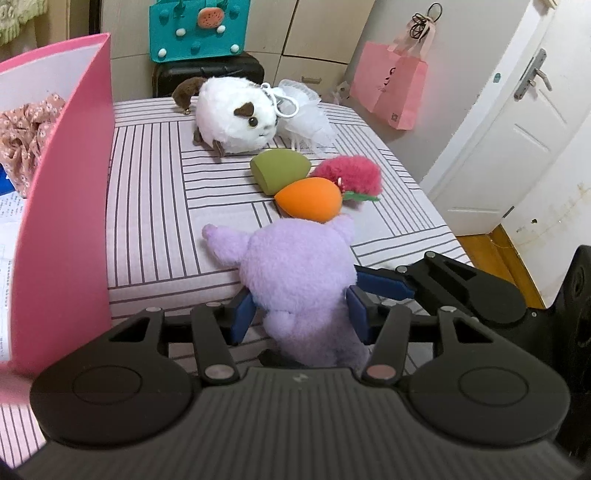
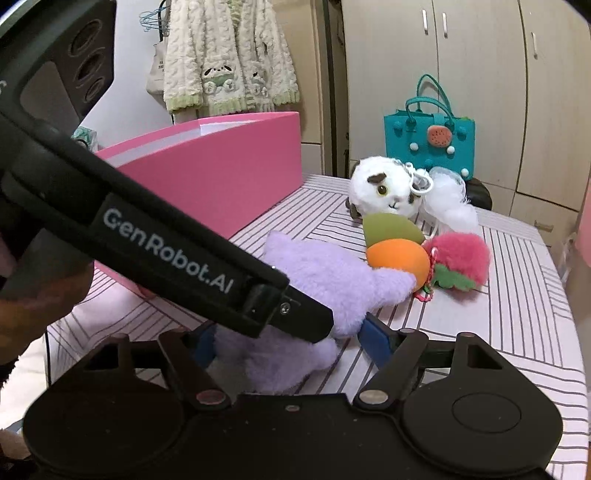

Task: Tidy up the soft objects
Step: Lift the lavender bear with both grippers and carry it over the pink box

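Observation:
A purple plush toy (image 1: 295, 273) lies at the near edge of the striped tablecloth (image 1: 155, 221). My left gripper (image 1: 299, 315) is shut on its body, one blue pad pressed into each side. My right gripper (image 2: 291, 341) straddles the same purple plush toy (image 2: 332, 280); its pads stand a little off the fur, so it is open. One right finger (image 1: 388, 286) shows beside the toy. Behind lie an orange sponge (image 1: 308, 199), a green sponge (image 1: 279, 170), a pink strawberry pompom (image 1: 351, 173), a white-and-brown plush (image 1: 236, 118) and a white tulle piece (image 1: 306, 114).
A tall pink box (image 1: 70, 206) stands at the left with floral fabric (image 1: 26, 136) inside. A teal bag (image 1: 197, 29) sits on a black case behind the table. A pink paper bag (image 1: 391, 85) hangs by the white door. The left gripper's black housing (image 2: 166, 243) crosses the right wrist view.

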`<state>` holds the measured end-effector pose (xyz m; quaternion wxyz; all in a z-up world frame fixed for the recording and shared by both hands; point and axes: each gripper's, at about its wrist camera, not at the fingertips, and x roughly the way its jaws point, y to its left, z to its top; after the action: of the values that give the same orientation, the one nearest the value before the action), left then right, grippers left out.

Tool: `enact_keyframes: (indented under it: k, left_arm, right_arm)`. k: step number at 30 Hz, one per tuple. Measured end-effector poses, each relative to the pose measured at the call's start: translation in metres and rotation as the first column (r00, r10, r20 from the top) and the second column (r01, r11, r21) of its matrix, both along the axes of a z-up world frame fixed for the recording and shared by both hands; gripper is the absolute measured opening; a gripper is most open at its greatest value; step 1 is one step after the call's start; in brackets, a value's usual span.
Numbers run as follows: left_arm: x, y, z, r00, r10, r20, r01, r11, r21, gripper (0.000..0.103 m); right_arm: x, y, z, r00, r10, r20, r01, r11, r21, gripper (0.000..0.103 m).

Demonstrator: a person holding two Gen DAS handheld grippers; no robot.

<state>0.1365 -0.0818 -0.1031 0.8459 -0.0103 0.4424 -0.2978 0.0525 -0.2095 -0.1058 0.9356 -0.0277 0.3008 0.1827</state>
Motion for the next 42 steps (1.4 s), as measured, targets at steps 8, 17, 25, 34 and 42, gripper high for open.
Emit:
enact_keyframes:
  k: [8, 17, 25, 34, 42]
  left_arm:
    - [-0.023, 0.01, 0.018, 0.999, -0.028, 0.021, 0.028, 1.0, -0.006, 0.054]
    - [-0.044, 0.032, 0.046, 0.999, -0.049, 0.009, 0.049, 0.998, -0.034, 0.054]
    - [-0.054, 0.057, 0.065, 0.997, -0.047, -0.062, 0.047, 0.999, -0.011, 0.054]
    - [-0.064, 0.085, 0.089, 0.995, -0.049, -0.085, 0.047, 0.999, -0.026, 0.053]
    - [-0.071, 0.11, 0.107, 1.0, -0.021, -0.007, 0.02, 0.997, -0.075, 0.053]
  right_arm:
    - [-0.018, 0.009, 0.022, 1.0, 0.029, -0.01, -0.029, 0.999, -0.032, 0.08]
    - [-0.034, 0.019, 0.051, 0.994, 0.1, -0.042, -0.102, 0.994, -0.028, 0.08]
    - [-0.04, 0.033, 0.065, 0.981, 0.175, -0.087, -0.17, 0.984, 0.057, 0.08]
    - [-0.04, 0.05, 0.093, 0.964, 0.243, -0.109, -0.235, 0.968, 0.082, 0.08]
    - [-0.035, 0.062, 0.108, 0.95, 0.312, -0.017, -0.311, 0.948, 0.071, 0.08]
